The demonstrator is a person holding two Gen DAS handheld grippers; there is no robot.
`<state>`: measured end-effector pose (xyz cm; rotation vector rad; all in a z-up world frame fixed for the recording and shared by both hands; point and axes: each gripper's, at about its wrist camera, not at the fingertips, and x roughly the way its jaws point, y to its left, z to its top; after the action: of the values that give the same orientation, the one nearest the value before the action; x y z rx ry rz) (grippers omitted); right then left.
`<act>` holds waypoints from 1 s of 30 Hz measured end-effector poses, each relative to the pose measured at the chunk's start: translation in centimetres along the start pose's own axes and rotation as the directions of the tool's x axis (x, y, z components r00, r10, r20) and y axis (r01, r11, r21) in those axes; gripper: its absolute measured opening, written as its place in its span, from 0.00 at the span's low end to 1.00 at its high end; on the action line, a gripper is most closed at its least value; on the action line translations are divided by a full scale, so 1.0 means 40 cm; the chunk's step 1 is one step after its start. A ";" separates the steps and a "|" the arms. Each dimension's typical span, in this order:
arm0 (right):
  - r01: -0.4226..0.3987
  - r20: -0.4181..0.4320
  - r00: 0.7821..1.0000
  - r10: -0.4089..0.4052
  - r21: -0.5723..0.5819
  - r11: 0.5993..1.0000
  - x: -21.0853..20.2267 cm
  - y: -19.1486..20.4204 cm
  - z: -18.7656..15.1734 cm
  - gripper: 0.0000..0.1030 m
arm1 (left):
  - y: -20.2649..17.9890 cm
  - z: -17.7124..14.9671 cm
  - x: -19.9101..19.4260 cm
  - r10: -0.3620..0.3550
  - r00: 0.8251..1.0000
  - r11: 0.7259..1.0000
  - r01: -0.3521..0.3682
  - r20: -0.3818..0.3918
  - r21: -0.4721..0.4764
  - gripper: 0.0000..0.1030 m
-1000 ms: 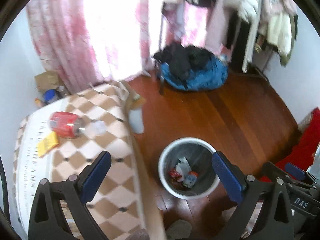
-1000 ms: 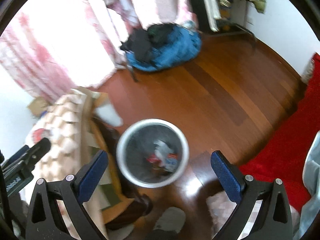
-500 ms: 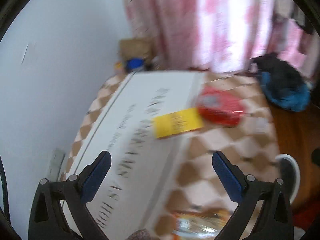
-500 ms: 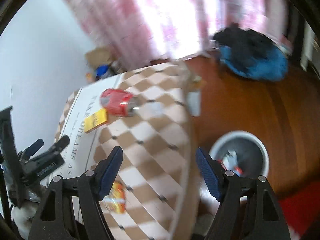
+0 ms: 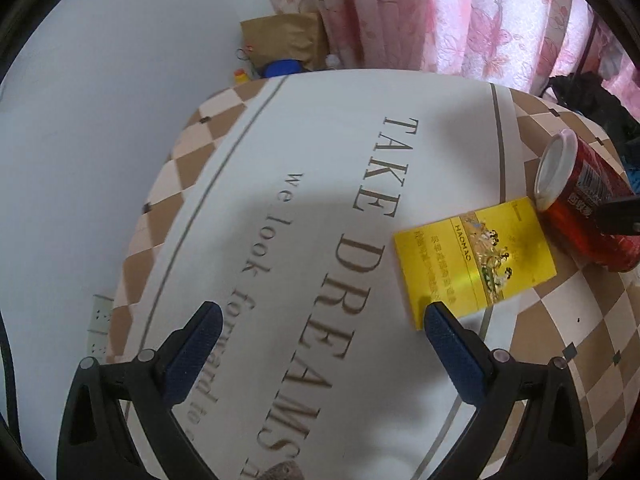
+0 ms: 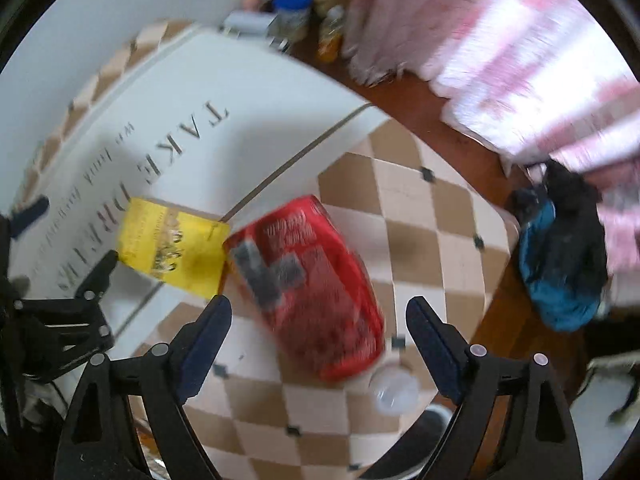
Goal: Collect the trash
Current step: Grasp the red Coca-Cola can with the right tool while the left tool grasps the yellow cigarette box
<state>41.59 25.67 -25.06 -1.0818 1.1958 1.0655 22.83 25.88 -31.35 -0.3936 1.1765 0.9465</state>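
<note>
A flat yellow box (image 5: 476,264) lies on the white and brown checked table cover (image 5: 280,184), touching a red tube can (image 5: 588,208) lying on its side. My left gripper (image 5: 320,336) is open, low over the cover, its right finger at the box's near corner. In the right wrist view the red can (image 6: 312,288) lies just ahead of my open right gripper (image 6: 320,332), with the yellow box (image 6: 172,248) to its left. A clear lid (image 6: 394,390) lies by the can's near end. The left gripper's tip (image 6: 96,276) shows at the left.
Bottles and a blue-lidded jar (image 6: 292,12) stand on the floor beyond the table by the white wall. Pink curtains (image 5: 460,16) hang behind. A blue and black pile of clothes (image 6: 564,256) lies on the wooden floor to the right.
Both grippers swung from the trash bin on the floor over to the table. They now sit low over the yellow box and the red can. Both stay open.
</note>
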 end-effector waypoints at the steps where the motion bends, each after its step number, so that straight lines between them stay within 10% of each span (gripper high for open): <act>1: -0.006 -0.019 1.000 0.005 -0.023 1.000 0.018 0.005 0.018 0.88 | 0.002 0.002 0.002 -0.013 1.000 1.000 0.013 0.002 0.000 1.00; 13: -0.108 -0.052 0.992 0.112 0.083 0.991 0.099 -0.012 0.029 0.82 | -0.005 0.029 -0.052 -0.129 0.992 0.980 0.125 0.014 0.158 1.00; 19: -0.197 0.025 0.979 0.201 0.347 0.917 0.026 -0.087 -0.142 0.82 | -0.111 0.065 -0.074 -0.260 0.963 0.836 0.260 -0.067 0.484 1.00; 26: -0.243 0.077 0.966 0.246 0.592 0.769 0.017 -0.146 -0.339 0.78 | -0.243 0.072 0.010 -0.179 0.964 0.633 0.266 -0.196 0.727 0.99; 30: -0.201 0.042 0.974 0.224 0.620 0.759 0.039 -0.136 -0.380 0.78 | -0.257 0.088 0.025 -0.202 0.946 0.609 0.325 -0.254 0.724 0.95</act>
<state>44.62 9.87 -27.16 -0.4487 1.5805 0.7219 33.19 22.88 -33.01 0.0617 1.4912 0.0932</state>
